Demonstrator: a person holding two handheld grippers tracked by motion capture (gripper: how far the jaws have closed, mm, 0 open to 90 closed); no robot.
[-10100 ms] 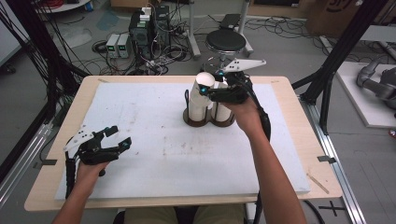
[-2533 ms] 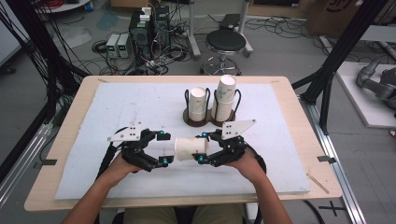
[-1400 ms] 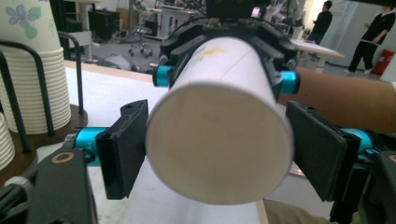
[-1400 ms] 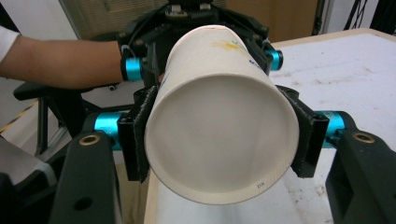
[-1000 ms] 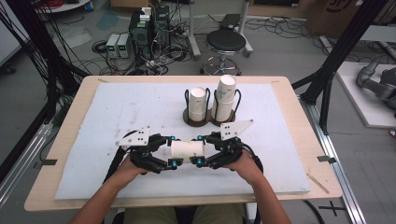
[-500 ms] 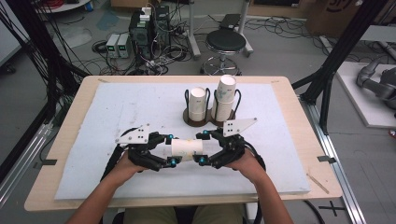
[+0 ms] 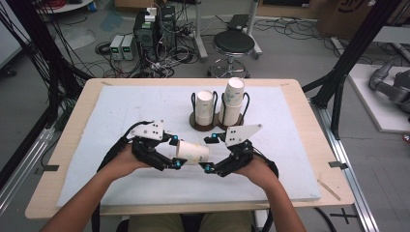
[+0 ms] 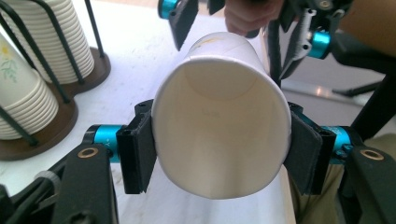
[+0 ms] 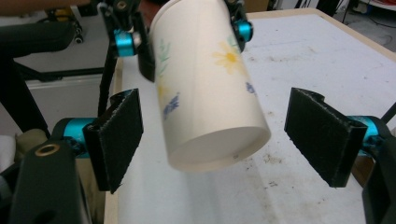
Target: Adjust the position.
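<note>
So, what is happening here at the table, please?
A person is passing a paper cup between two hand-held tools above the white mat. The left claw grips the cup at its rim. The right claw stands open around its base, not touching. Behind them, cup stacks stand in a wire rack.

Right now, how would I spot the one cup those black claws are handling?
Start at the white mat on the table, then find the two stacks of cups in wire racks at its middle. Just nearer the person, the cup lies sideways in the left gripper. It alone is single, off the racks, and on its side.
</note>
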